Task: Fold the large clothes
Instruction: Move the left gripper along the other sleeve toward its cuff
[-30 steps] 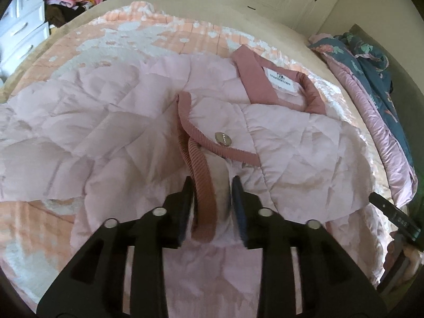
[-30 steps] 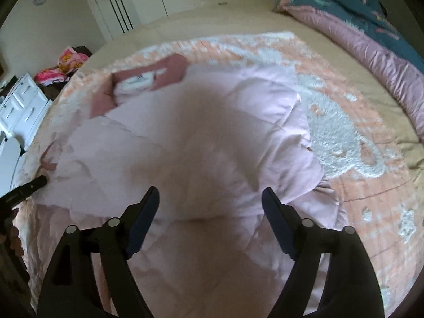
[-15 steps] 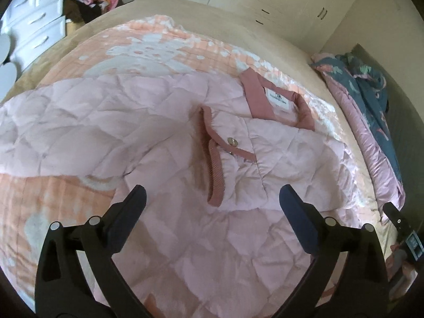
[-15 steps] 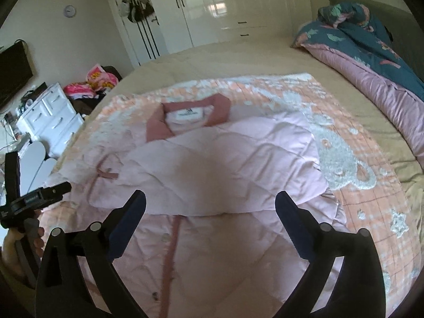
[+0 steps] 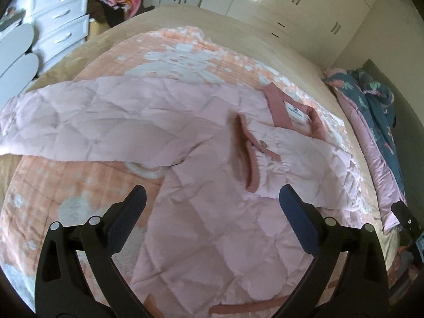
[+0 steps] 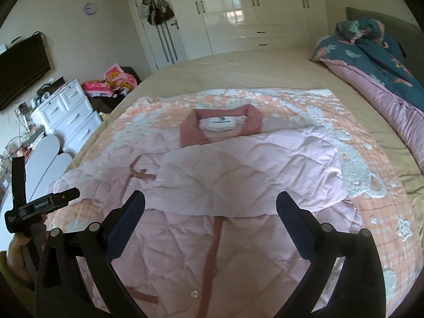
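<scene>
On bed (image 6: 265, 63), 1 pink jacket (image 6: 238, 175), 2 grippers, both empty.

Jacket (image 6: 238, 175) on blanket (image 6: 371, 212), duvet (image 6: 384, 84) at right.

Soft daylight, window glare on the glossy wardrobe doors (image 6: 233, 13), fisheye bending and dark corners

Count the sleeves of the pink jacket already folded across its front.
1: the sleeve with the ribbed cuff lies across the pink jacket chest below the collar. The other sleeve spreads out sideways on the blanket.
</scene>
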Tool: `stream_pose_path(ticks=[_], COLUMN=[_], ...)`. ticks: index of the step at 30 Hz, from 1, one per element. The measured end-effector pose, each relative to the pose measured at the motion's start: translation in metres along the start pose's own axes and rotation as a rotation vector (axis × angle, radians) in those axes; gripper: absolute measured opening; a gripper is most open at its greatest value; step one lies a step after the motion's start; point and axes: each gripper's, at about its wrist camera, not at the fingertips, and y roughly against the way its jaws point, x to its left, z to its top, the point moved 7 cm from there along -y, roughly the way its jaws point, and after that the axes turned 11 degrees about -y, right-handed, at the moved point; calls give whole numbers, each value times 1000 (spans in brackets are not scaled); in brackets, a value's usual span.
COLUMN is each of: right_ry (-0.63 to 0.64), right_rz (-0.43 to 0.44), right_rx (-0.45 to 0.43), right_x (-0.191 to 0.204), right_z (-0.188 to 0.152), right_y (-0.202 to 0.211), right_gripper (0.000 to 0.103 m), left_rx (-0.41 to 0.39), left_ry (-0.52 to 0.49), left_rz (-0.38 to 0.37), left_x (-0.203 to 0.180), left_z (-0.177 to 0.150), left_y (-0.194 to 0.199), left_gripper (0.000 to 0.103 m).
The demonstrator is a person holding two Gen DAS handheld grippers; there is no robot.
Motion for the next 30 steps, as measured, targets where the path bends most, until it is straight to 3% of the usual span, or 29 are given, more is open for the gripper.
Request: stream_pose_path(ticks=[18,30], right_ry=[127,200], right_rz=[58,91], right_rx=[25,56], right_x=[88,138], right_z=[-14,-31], right_y=[-8,-24], right_gripper=[99,99], left_rx=[-58,-80], left_ry=[136,211], left_rz=[18,75], left_x=[75,125], left_z=[-12,-23], left_y=[32,35], left_gripper=[94,94])
